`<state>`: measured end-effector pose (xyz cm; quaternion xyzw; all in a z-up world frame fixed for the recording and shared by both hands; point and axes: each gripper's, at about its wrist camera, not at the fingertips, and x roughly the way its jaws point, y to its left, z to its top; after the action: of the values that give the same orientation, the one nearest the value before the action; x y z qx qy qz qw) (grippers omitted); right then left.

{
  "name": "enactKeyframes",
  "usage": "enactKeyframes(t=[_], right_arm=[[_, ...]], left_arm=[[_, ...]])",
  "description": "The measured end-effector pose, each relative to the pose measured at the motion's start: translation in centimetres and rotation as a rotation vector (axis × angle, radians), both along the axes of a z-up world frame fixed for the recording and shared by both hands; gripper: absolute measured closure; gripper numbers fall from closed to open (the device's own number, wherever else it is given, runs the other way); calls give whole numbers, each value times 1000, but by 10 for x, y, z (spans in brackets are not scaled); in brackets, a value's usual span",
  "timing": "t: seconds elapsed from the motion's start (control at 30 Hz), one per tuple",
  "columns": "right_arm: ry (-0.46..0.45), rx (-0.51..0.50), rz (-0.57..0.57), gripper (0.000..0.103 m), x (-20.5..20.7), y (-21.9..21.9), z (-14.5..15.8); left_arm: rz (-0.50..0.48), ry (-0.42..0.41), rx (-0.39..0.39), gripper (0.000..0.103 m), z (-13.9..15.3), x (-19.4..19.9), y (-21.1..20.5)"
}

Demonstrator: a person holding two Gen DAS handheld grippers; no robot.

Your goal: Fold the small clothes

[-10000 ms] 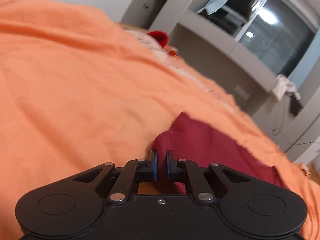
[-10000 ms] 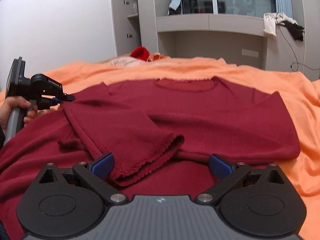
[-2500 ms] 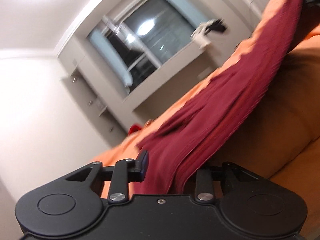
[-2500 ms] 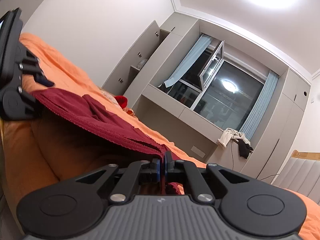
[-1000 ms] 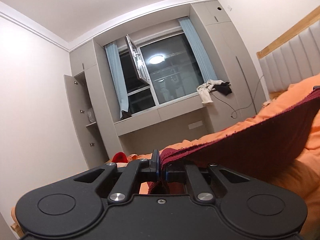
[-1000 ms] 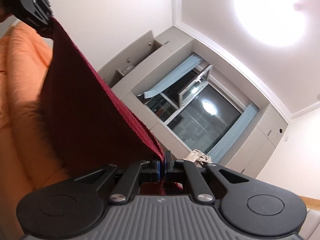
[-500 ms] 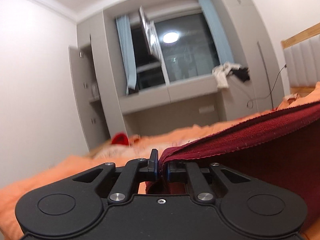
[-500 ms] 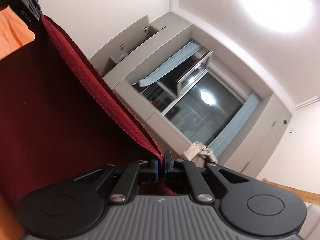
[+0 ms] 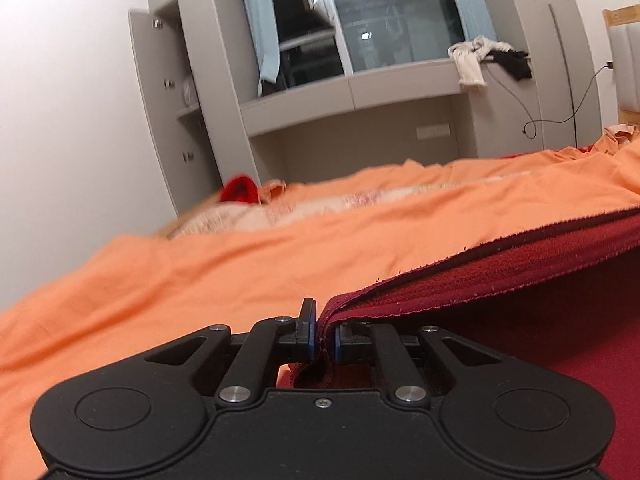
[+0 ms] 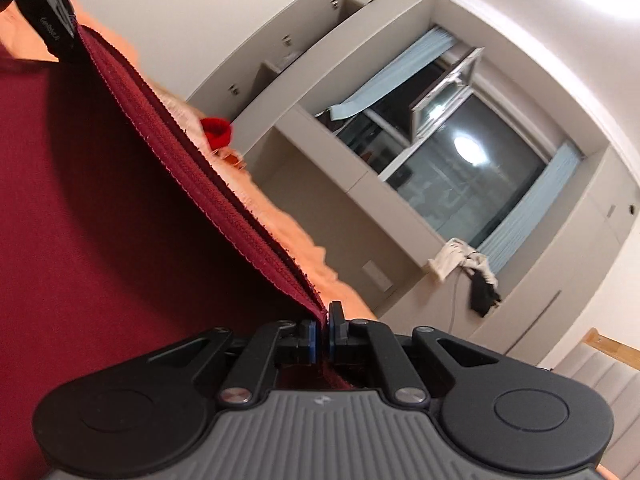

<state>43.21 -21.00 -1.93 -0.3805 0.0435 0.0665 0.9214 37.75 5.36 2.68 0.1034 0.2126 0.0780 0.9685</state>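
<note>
Orange bedsheet (image 9: 200, 280) is filling the middle band of the left wrist view, lying rumpled under everything else. Grey built-in cabinet (image 9: 360, 92) with dark window (image 9: 396, 16) is sitting along the top of the frame.

Dark red knit sweater (image 9: 520, 280) is taking up the lower right of the left wrist view and the whole left half of the right wrist view (image 10: 100, 200). Ribbed hem is showing as a doubled edge, slightly frayed, running taut in a straight line between the two grippers. The body of the fabric is hanging below that edge in shadow.

Left gripper (image 9: 323, 340) is pinching the hem's end at bottom centre, jaws nearly together with cloth sandwiched between the blue pads. Right gripper (image 10: 323, 336) is doing the same on the opposite end, jaws clamped tight on the hem corner. In the right wrist view the left gripper is also showing at upper left (image 10: 56, 28), hem running diagonally from it down to the right gripper.

Small bright red garment (image 9: 239, 190) is lying on the bed's far side, left of centre.
</note>
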Motion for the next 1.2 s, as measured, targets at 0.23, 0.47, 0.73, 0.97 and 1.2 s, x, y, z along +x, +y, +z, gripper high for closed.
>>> enactKeyframes(t=[0.23, 0.47, 0.73, 0.97, 1.2], right_arm=[[67, 39, -16, 79, 14, -5, -8], [105, 97, -44, 58, 20, -17, 1], [131, 149, -75, 32, 21, -27, 5], [136, 166, -142, 13, 19, -34, 2], [209, 230, -249, 3, 24, -59, -9]], left_arm=[[30, 89, -126, 87, -23, 25, 19], [41, 104, -134, 67, -29, 27, 20], [62, 111, -218, 30, -30, 22, 33], [87, 136, -186, 26, -39, 23, 30], [95, 145, -193, 18, -42, 24, 32]])
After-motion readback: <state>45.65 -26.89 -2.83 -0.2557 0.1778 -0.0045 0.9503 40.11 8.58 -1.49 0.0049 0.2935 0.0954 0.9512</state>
